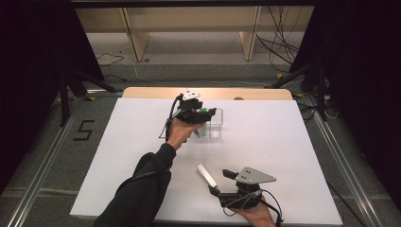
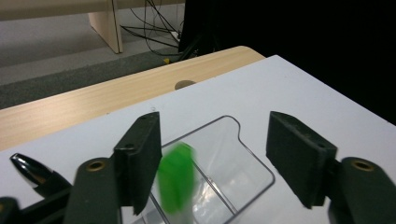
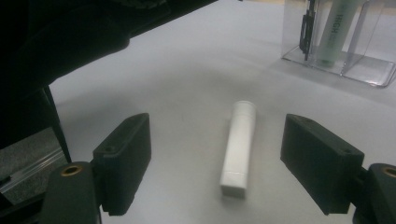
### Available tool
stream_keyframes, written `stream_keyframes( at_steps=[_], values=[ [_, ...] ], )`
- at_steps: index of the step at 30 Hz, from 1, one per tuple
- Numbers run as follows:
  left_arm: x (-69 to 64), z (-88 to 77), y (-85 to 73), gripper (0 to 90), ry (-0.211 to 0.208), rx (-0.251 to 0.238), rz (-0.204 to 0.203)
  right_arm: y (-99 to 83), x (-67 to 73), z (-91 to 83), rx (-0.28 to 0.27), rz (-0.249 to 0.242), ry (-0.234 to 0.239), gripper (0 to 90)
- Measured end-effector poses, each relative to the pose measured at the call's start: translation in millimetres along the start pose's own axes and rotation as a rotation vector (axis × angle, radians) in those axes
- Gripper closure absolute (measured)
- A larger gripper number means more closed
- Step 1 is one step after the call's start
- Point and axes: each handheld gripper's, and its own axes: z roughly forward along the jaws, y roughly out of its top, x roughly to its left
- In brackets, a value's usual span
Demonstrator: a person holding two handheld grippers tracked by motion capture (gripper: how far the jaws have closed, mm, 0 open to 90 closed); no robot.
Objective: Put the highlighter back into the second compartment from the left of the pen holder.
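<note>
Nearest the camera, the right gripper (image 1: 222,182) sits low by the near edge of the white worktop (image 1: 293,156), a hand under it and its grey three-cornered plate on top. Its jaws stand wide apart with nothing pressed between them. Just ahead of them lies a white tube (image 1: 206,175) flat on the worktop, apart from both pads; in the right gripper view the tube (image 3: 239,145) lies lengthwise between the two jaws, squared end toward the camera, rounded end away.

Now look up the worktop, toward the far edge, near its middle: the left gripper (image 1: 204,112) hangs over a clear plastic box (image 1: 215,127), with a dark sleeve (image 1: 142,189) stretching back to the near edge. Its jaws are parted and gripping nothing. In the left gripper view a green tube (image 2: 176,179), blurred, is just beside the left-hand pad and over the box (image 2: 243,163); whether it touches the pad I can't tell. From the right gripper view a pale green tube (image 3: 337,29) stands upright in the box (image 3: 369,70), beside a divider.

Beyond the white worktop a strip of bare wooden table (image 1: 208,92) runs along the far edge.
</note>
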Motion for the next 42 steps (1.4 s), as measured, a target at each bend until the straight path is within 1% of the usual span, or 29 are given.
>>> stream_keyframes(
  at_steps=[3, 5, 7, 9, 12, 15, 20, 22, 23, 27, 28, 30, 31, 33, 36, 40, 42],
  values=[
    [0.3, -8.2, 2.1, 28.5, -0.007, 0.003, -0.016, 0.0, 0.2, 0.3, 0.003, -0.002, -0.004, 25.3],
    [0.2, -14.0, 2.2, 26.5, -0.018, 0.009, -0.019, 0.1, 0.3, 0.1, 0.000, -0.002, -0.005, 25.3],
    [1.4, -20.1, 1.1, 24.7, -0.034, 0.016, -0.013, 0.3, 0.2, -0.3, 0.001, -0.001, -0.008, 25.3],
    [4.1, -25.3, -1.0, 23.7, -0.048, 0.022, -0.027, 0.4, 0.2, -0.3, 0.002, 0.000, -0.011, 25.3],
    [8.0, -32.7, -6.3, 22.0, -0.051, 0.027, -0.026, 0.5, 0.6, -0.1, 0.002, -0.002, -0.015, 25.2],
    [11.4, -41.7, -12.4, 21.3, -0.066, 0.017, -0.049, 0.5, 1.1, 0.6, 0.004, -0.003, -0.016, 25.2],
    [12.9, -56.1, -23.4, 20.3, -0.084, 0.018, -0.063, 0.3, 1.7, 1.6, 0.008, -0.001, -0.021, 25.2],
    [14.1, -61.1, -27.4, 19.6, -0.091, 0.023, -0.067, 0.1, 1.7, 2.1, 0.012, -0.006, -0.023, 25.1],
    [14.7, -63.7, -29.5, 19.4, -0.095, 0.027, -0.062, 0.1, 1.9, 2.2, 0.011, -0.009, -0.024, 25.1],
    [16.4, -74.6, -39.1, 18.6, -0.116, 0.017, -0.065, 0.0, 2.6, 2.4, 0.013, -0.012, -0.031, 25.0],
    [17.2, -76.9, -41.6, 18.4, -0.124, 0.008, -0.067, -0.1, 2.6, 2.7, 0.014, -0.013, -0.033, 25.0],
    [18.5, -78.6, -43.6, 18.1, -0.129, 0.021, -0.060, -0.3, 2.9, 3.6, 0.017, -0.009, -0.036, 24.9],
    [18.8, -79.9, -44.7, 17.6, -0.128, 0.012, -0.061, -0.5, 3.0, 3.9, 0.021, -0.012, -0.037, 24.8],
    [19.2, -81.6, -47.0, 17.6, -0.143, 0.008, -0.070, -0.6, 4.1, 4.2, 0.022, -0.016, -0.039, 24.5],
    [17.4, -83.6, -50.2, 17.5, -0.151, 0.018, -0.041, -0.6, 4.6, 3.6, 0.023, -0.019, -0.043, 24.3],
    [15.8, -87.0, -54.4, 17.3, -0.161, 0.021, -0.022, -0.8, 3.7, 3.3, 0.024, -0.015, -0.047, 24.0],
    [15.5, -88.6, -56.6, 17.3, -0.155, 0.026, -0.007, -0.7, 3.5, 3.4, 0.024, -0.013, -0.052, 23.8]
  ],
)
